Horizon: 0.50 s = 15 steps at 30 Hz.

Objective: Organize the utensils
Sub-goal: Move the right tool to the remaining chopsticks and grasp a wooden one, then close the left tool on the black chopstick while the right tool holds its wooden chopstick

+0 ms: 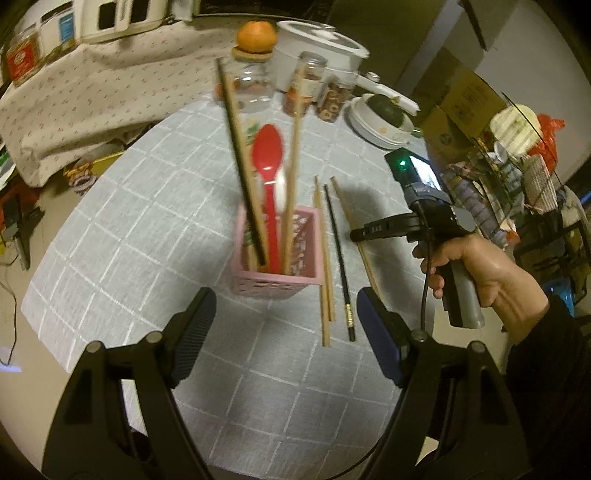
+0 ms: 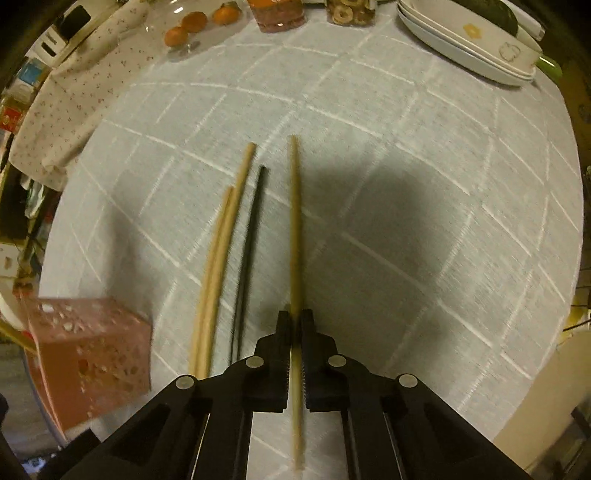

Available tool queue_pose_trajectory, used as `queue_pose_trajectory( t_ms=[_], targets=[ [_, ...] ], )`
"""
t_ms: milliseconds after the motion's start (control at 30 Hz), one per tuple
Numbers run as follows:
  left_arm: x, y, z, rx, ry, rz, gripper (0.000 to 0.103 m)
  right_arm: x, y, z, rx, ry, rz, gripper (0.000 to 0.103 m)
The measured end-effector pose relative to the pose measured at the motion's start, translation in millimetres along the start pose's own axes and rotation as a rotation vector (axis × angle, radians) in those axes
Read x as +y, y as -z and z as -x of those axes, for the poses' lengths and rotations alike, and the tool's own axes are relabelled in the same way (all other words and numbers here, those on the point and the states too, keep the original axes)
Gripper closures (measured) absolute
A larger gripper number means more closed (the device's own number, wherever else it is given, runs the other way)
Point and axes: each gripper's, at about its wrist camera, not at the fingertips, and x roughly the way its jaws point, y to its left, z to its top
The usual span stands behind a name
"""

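The left gripper (image 1: 286,317) hovers over the table (image 1: 129,236) with its fingers (image 1: 195,325) spread wide and nothing between them, just short of the pink holder (image 1: 279,258). The holder stands upright on the grey checked cloth and carries a red spoon (image 1: 269,173), a dark chopstick (image 1: 240,162) leaning left, a wooden chopstick (image 1: 293,166) and what looks like a white utensil behind the spoon, too blurred to name. Just right of the holder, on the cloth, lie a pair of wooden sticks (image 1: 325,266) side by side, then a black chopstick (image 1: 340,266), then a lone wooden chopstick (image 1: 354,225) angled off to the right. The right gripper (image 2: 295,317) has its fingers (image 2: 282,332) pressed together, pinching that lone chopstick (image 2: 294,221) near its thick end; the stick runs forward between the pads and its tip points toward the far side of the table. In the right wrist view the pair (image 2: 218,266) and the black chopstick (image 2: 249,251) lie just left of the pinched one, and the holder (image 2: 88,354) sits at the lower left. At the far side of the table stand jars (image 1: 306,85), a clear bottle (image 1: 251,88) with an orange (image 1: 256,35) on top, a white pot (image 1: 321,48) and stacked plates (image 2: 461,48).
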Motion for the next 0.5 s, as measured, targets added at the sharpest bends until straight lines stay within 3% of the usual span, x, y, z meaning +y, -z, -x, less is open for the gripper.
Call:
queue_pose_trajectory(
  t_ms=[133, 233, 333, 500],
  targets=[
    [-20.8, -0.9, 1.0, -0.007, 0.016, -0.067, 0.027, -27.1, 17.0, 10.3, 0.004, -0.017, -0.015, 0.099],
    [-42.2, -0.6, -1.8, -0.002, 0.043, -0.13, 0.036, -47.0, 27.5, 22.7, -0.011, -0.036, -0.03, 0.098],
    [-68.1, -1.2, -8.3, 0.004, 0.063, -0.203, 0.047, -64.3, 37.7, 40.1, -0.04, -0.055, -0.033, 0.098],
    [-108.1, -7.8, -41.7, 0.042, 0.026, -0.272, 0.075, -86.9, 51.2, 59.3, -0.071, -0.081, -0.03, 0.099]
  ],
)
